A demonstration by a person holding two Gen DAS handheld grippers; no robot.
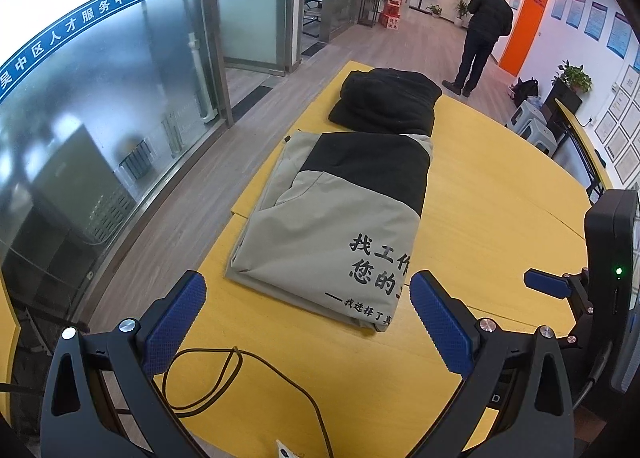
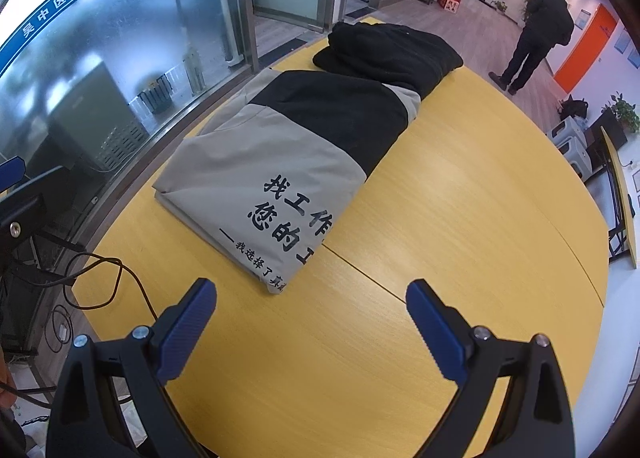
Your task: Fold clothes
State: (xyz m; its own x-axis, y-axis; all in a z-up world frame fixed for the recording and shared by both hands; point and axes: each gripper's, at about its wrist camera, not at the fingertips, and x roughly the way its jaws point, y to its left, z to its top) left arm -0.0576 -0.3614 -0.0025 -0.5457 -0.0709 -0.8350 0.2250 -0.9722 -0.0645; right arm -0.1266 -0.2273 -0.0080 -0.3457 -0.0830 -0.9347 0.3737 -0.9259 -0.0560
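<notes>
Two folded garments [image 1: 340, 214] [image 1: 386, 102] (one grey-black, one black), one table [image 1: 500, 194]

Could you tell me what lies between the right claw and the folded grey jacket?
Only bare yellow table separates the open right claw from the jacket, seen in the right wrist view.

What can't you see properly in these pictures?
- Printed words on the grey jacket: left wrist view, the fold and a finger cut them off; right wrist view, they run over the fold.
- Black garment: both views, too dark to tell what it is.
- Cable: left wrist view, its ends run under the fingers and off the frame.
</notes>
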